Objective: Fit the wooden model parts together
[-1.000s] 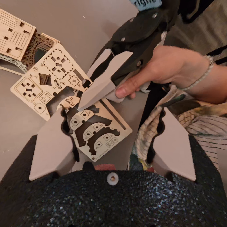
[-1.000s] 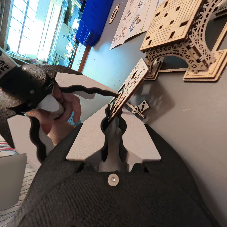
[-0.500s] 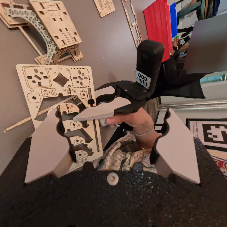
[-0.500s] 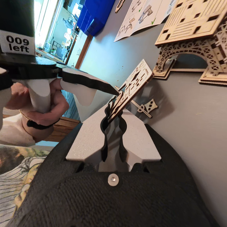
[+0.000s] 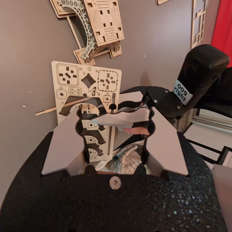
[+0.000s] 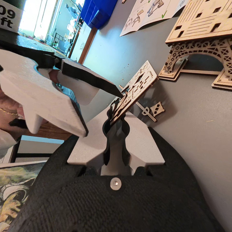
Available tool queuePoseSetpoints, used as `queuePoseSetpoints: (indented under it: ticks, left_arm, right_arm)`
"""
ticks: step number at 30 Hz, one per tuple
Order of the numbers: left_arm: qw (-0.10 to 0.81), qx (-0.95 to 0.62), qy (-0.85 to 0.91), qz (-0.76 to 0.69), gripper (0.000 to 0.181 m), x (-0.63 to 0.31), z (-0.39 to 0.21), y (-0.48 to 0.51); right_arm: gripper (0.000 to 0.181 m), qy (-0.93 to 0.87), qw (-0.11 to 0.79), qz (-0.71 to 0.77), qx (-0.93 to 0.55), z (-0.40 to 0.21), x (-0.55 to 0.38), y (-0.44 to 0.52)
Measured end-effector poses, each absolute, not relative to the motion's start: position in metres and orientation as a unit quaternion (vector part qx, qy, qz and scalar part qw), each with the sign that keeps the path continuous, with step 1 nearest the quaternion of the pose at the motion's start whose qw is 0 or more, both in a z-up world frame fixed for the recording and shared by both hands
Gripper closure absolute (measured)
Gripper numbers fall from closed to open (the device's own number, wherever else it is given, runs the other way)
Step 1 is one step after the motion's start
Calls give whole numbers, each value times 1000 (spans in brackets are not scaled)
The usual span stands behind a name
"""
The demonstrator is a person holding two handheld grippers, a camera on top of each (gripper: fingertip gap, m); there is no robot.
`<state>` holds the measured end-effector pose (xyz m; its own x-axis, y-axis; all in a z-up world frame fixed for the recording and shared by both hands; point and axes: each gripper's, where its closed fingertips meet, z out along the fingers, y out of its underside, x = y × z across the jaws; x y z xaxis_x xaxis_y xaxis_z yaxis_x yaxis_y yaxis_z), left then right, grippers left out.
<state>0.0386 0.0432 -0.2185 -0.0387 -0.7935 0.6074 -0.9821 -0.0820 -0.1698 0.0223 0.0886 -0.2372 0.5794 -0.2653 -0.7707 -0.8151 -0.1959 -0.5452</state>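
The right gripper [image 6: 116,120] has its jaws squeezed tight on the edge of a thin wooden parts sheet [image 5: 86,90]. The sheet is held up off the grey bench [image 5: 25,62] and tilts away from the gripper. It is pale wood with many cut-out shapes. Some shapes are already gone, so dark holes show in it.

The left gripper [image 5: 114,120] has its jaws wide open, with nothing between them. In the right wrist view, one of its dark fingertips [image 6: 116,92] comes right up to the face of the sheet, near the place where the right gripper holds it. I cannot tell if it is touching. A person's hand [image 6: 11,109] holds the left gripper.

Behind the sheet on the bench stands the part-built wooden tower [image 6: 203,41]. It has a flat square top with slots and lacy arched legs. A thin wooden stick [image 5: 44,111] lies on the bench under the sheet. A small loose wooden piece [image 6: 156,109] with little square holes lies there too, just beside the stick. A paper instruction sheet [image 6: 148,16] lies farther back, near a blue bin [image 6: 97,11].
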Motion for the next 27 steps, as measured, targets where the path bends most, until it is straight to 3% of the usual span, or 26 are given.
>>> queuePoseSetpoints:
  ticks: [3, 5, 9, 14, 17, 20, 25, 27]
  left_arm:
    - [141, 672, -679, 259, 74, 37, -222, 39]
    - [134, 676, -683, 244, 63, 37, -225, 32]
    - [111, 680, -690, 223, 64, 37, -228, 31]
    - [162, 658, -670, 303, 60, 36, -212, 33]
    - [184, 647, -642, 367, 68, 37, -193, 42]
    - [213, 634, -602, 436, 114, 37, -170, 49]
    - [302, 588, -554, 506, 122, 27, -153, 46]
    - [243, 512, -631, 530, 146, 22, -152, 51]
  right_arm:
    - [171, 369, 512, 266, -728, -237, 22, 89]
    - [171, 369, 511, 266, -730, -238, 21, 89]
    - [171, 368, 511, 266, -729, -238, 22, 88]
    - [171, 365, 519, 271, -724, -235, 22, 88]
    - [173, 363, 524, 274, -721, -233, 22, 87]
    - [174, 357, 522, 281, -722, -233, 19, 88]
    - [174, 357, 522, 284, -721, -233, 19, 88]
    - [174, 356, 523, 285, -720, -233, 19, 88]
